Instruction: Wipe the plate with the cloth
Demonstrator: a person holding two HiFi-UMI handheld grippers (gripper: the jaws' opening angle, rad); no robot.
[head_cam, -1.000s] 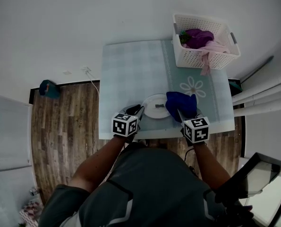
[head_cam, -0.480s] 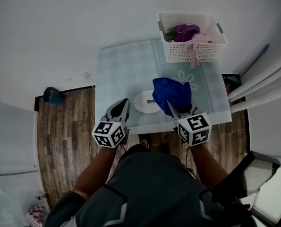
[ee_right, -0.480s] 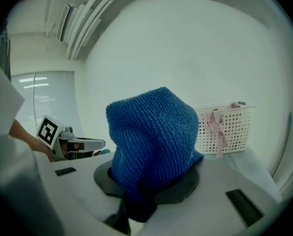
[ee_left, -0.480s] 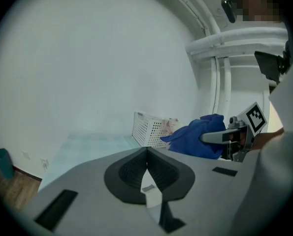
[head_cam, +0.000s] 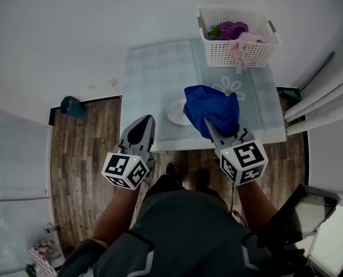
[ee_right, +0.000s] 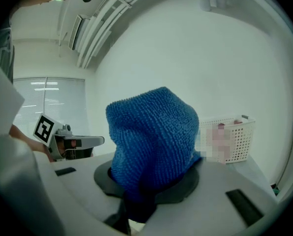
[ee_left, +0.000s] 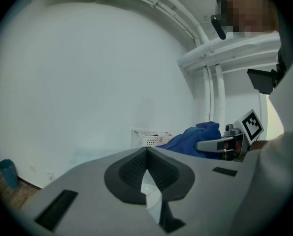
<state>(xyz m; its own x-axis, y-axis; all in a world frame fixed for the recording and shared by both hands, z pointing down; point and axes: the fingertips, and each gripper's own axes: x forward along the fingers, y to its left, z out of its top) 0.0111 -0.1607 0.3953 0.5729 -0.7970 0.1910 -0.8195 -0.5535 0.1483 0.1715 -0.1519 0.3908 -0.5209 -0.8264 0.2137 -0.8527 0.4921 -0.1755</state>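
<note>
head view, left gripper: jaws are pressing fully together, nothing in them, and it's hanging out over the floor just off the table's near edge
head view, right gripper: it's clamping down on the blue cloth, so that one's got a proper hold
head view, cloth: it's bunching up in a lump at the jaw tips and covering the right side of the plate
head view, plate: white, sitting on the table near the front edge, only the left part is showing
head view, basket: white, sitting at the far right corner with pink and purple fabric in it
left gripper view, left gripper: pads are meeting at the tip, nothing pinched
left gripper view, cloth: showing off to the right, with the basket behind it
right gripper view, right gripper: jaws are squeezing the cloth, which is puffing up above them
right gripper view, left gripper: pointing in from the left
</note>
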